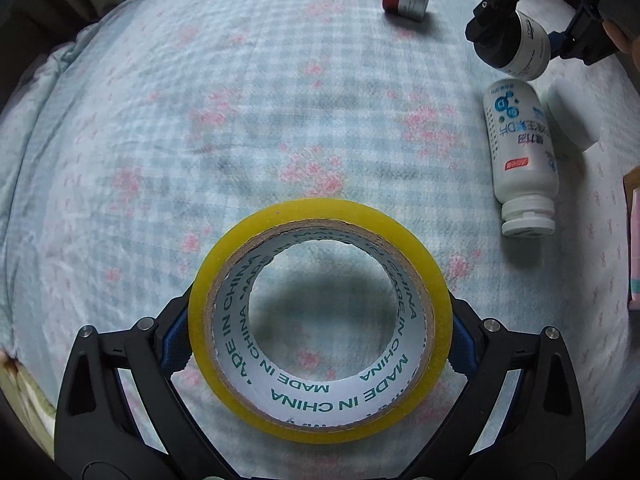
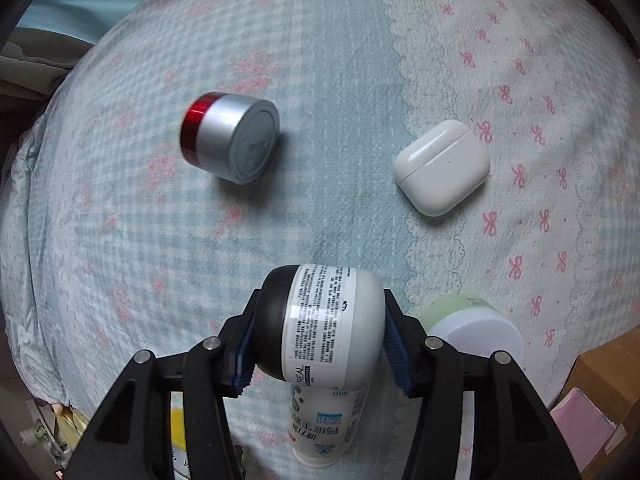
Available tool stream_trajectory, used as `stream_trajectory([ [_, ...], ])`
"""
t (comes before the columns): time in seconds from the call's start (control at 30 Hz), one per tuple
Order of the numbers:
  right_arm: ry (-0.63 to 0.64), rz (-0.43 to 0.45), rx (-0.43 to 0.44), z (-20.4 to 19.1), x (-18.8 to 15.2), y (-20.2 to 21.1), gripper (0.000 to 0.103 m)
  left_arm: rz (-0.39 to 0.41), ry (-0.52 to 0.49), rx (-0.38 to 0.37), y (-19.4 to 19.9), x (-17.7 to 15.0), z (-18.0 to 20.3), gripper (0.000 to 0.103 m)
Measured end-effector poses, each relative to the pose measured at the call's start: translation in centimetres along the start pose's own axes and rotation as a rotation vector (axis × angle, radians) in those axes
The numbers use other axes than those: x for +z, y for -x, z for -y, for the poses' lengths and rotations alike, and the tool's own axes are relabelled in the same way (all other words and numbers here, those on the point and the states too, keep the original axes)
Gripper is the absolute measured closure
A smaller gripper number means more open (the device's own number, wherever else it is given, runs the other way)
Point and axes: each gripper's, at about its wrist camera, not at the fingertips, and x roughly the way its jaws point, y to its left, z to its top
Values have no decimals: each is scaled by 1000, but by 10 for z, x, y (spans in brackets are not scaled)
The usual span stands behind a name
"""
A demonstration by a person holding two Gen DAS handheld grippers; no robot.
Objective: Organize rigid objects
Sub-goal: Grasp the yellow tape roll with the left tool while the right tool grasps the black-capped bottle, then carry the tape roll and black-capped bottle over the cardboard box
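A roll of yellow tape (image 1: 320, 212) hangs just above the checked bedspread (image 1: 200, 120), its shadow below it. My left gripper (image 1: 320, 344) is shut on it, with blue pads pressing both sides of the rim. My right gripper (image 2: 322, 356) is shut on a white jar with a black cap (image 2: 328, 320), which lies sideways between its pads, lifted off the bed. The left wrist view shows that gripper (image 1: 524, 36) and the jar (image 1: 528, 52) at the top right.
On the bedspread (image 2: 120, 240) lie a red and silver jar (image 2: 228, 140), a white earbud case (image 2: 442, 166) and a white bottle (image 1: 520, 152) on its side. A green-lidded jar (image 2: 472, 320) sits beside the right finger. A cardboard box (image 2: 604, 368) and a pink book (image 2: 580, 420) are at the right edge.
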Motion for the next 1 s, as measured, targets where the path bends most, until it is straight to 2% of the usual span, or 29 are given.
stream_trajectory([
  [0.33,33,75,63,2,-39,85,53,87,16,13,79,9,-2,6],
  [0.6,61,153,99,32,-84,177,53,175,-16,-31,177,28,21,6],
  [0.83,35,239,126,94,-122,239,53,231,-95,-89,244,37,79,6],
  [1.0,-63,256,205,168,-155,271,53,245,-134,-163,279,40,139,6],
])
